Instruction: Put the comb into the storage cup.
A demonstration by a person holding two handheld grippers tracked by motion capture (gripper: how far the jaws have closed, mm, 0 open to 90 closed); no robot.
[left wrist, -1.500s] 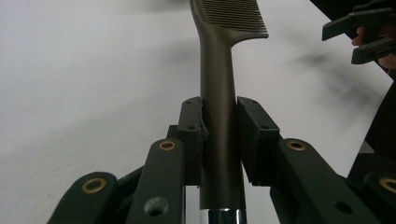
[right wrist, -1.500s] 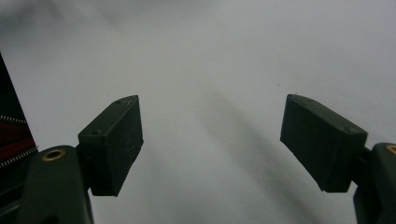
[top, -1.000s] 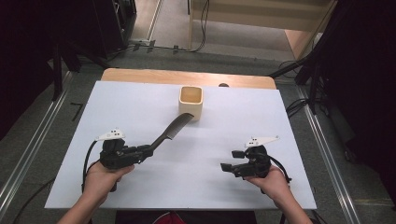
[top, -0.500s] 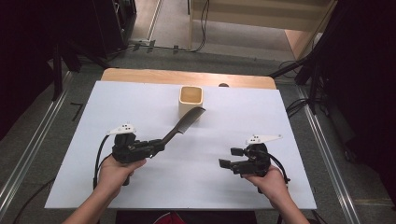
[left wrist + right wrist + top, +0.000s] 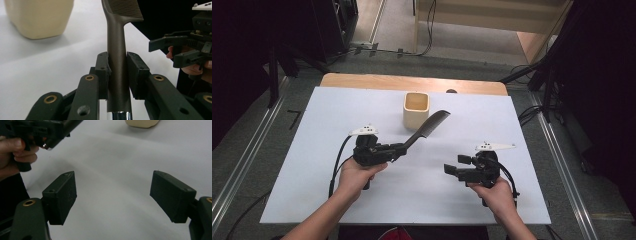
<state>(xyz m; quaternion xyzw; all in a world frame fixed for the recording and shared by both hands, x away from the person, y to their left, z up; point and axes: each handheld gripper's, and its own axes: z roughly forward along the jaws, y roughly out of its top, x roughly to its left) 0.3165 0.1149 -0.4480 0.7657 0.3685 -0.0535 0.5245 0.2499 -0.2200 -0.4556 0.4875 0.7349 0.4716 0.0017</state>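
Fingers of left gripper clamp comb handle; right gripper wide, empty.

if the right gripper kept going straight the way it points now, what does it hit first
Probably nothing soon: the right gripper, jaws open and empty, points left across bare white table. Farther along that line is the left hand holding the left gripper, shut on the comb. Depth is hard to judge.

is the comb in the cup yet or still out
Out. The comb is clamped by its handle in the left gripper, its toothed end in the air beside the cup.
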